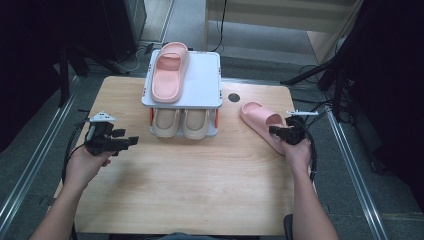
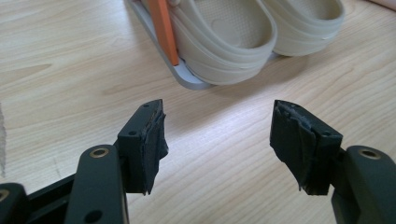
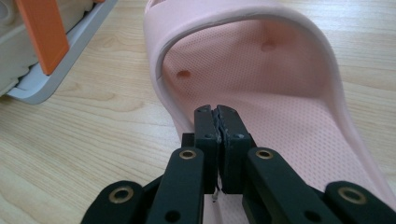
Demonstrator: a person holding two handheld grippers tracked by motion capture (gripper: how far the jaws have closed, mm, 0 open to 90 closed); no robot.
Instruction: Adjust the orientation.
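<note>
A pink slipper (image 1: pixel 260 120) lies on the wooden table right of a small grey two-level rack (image 1: pixel 202 85). My right gripper (image 1: pixel 274 131) sits at the slipper's near end. In the right gripper view its jaws (image 3: pixel 217 114) are pressed together over the left rim of the slipper (image 3: pixel 280 93), and I see no slipper material between the pads. A second pink slipper (image 1: pixel 170 72) lies on the rack's top shelf. A beige pair (image 1: pixel 181 123) fills the lower level. My left gripper (image 1: pixel 131 141) hovers left of the rack, open and empty (image 2: pixel 217 140), pointing at the beige pair (image 2: pixel 243 37).
The rack stands on orange posts (image 2: pixel 163 28) above a grey base (image 3: pixel 56 79). A round black hole (image 1: pixel 233 97) sits in the table right of the rack. Metal rails run along both sides of the table, with tripod legs and cables at the far right.
</note>
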